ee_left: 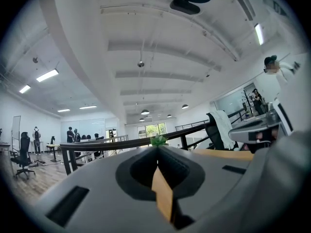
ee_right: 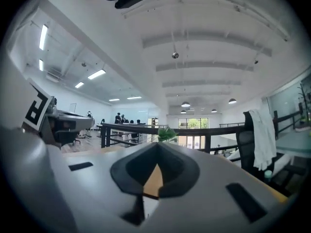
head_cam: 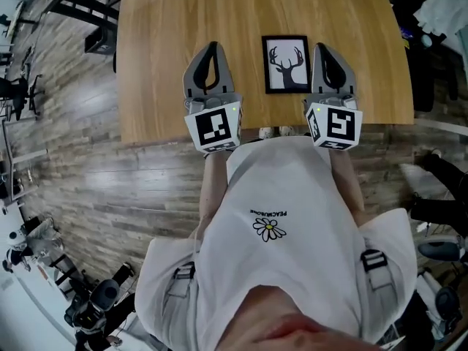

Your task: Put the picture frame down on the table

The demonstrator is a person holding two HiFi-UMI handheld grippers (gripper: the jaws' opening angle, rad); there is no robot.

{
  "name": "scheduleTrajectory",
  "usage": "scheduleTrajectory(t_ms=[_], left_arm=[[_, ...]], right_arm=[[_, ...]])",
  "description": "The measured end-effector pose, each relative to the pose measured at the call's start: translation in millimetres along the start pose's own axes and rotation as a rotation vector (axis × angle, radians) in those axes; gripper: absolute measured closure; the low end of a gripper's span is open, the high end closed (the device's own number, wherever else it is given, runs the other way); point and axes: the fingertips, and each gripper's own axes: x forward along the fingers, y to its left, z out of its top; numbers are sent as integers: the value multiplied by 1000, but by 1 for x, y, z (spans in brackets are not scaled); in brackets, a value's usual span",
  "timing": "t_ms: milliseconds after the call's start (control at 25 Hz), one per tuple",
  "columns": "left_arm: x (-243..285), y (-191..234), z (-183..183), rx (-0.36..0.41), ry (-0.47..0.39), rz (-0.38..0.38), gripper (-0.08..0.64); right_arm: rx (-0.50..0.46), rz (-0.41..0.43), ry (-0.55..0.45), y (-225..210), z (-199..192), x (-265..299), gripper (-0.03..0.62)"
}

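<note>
The picture frame point(head_cam: 286, 64) lay flat on the wooden counter point(head_cam: 161, 28), face up. It had a black border around a white sheet printed with a dark deer head and antlers. It sat near the counter's front edge, between the two grippers.

The left gripper point(head_cam: 213, 47) rested over the counter to the frame's left, with a strip of bare wood between them. In the left gripper view its jaws were pressed together at the tips, and only the counter's wood showed through the gap behind them. Nothing was held.

The right gripper point(head_cam: 319, 48) stood just beside the frame's right edge; whether it touched the border could not be told. In the right gripper view its jaws also met at the tips and held nothing.

Both grippers pointed away from the person, whose white shirt point(head_cam: 292, 218) carried a small daisy print point(head_cam: 269, 229). Each gripper's marker cube sat at the counter's near edge. Beyond the closed jaws both gripper views showed a dark railing point(ee_right: 194, 130), a green plant point(ee_right: 166, 134) and ceiling lights.
</note>
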Motion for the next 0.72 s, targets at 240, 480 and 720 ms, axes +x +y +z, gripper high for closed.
scheduleTrajectory(t_ms=[240, 480, 720], left_arm=[[2, 2, 1, -7, -3, 11, 545], [5, -14, 4, 3, -13, -20, 544], [3, -23, 12, 27, -31, -35, 545]], right_arm=[[-17, -28, 34, -11, -9, -7, 584], [-50, -63, 20, -16, -4, -12, 584], [-67, -53, 23, -16, -3, -14, 584]])
